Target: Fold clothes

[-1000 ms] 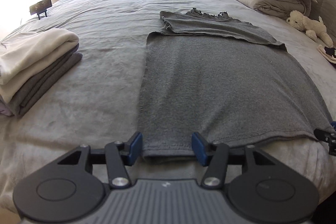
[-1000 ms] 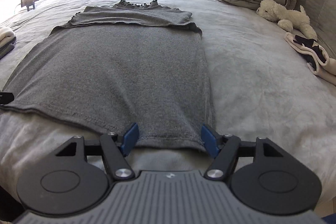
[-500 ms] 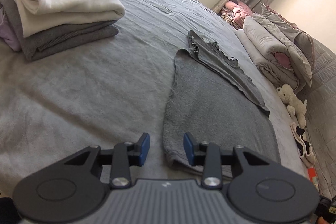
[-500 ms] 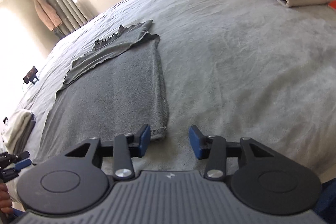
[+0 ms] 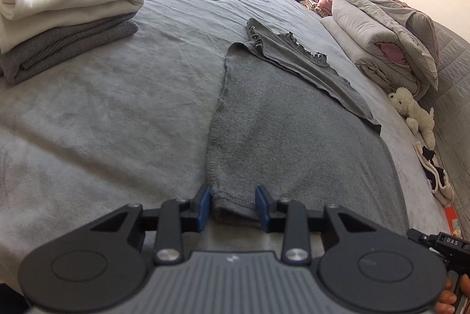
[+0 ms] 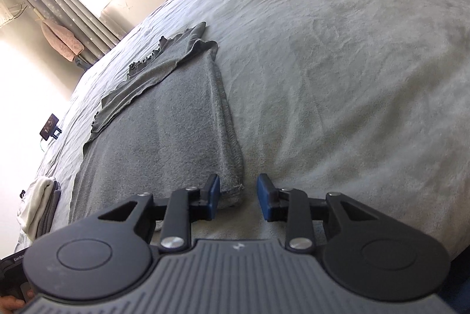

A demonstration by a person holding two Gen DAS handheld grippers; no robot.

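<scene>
I have the grey garment [image 5: 282, 137] flat on the bed [image 5: 117, 114], sleeves already folded in; my left gripper [image 5: 233, 206] straddles its near corner at 6 o'clock, jaws just narrowing, not yet pinching; my right gripper [image 6: 238, 196] brackets the other corner likewise, ready to lift the hem towards 12.

Each camera sits low behind its own claw, close to the bed [image 5: 117, 108], tipped, looking down and across it; both views share the grey top [image 5: 279, 137] [image 6: 164, 123].
</scene>
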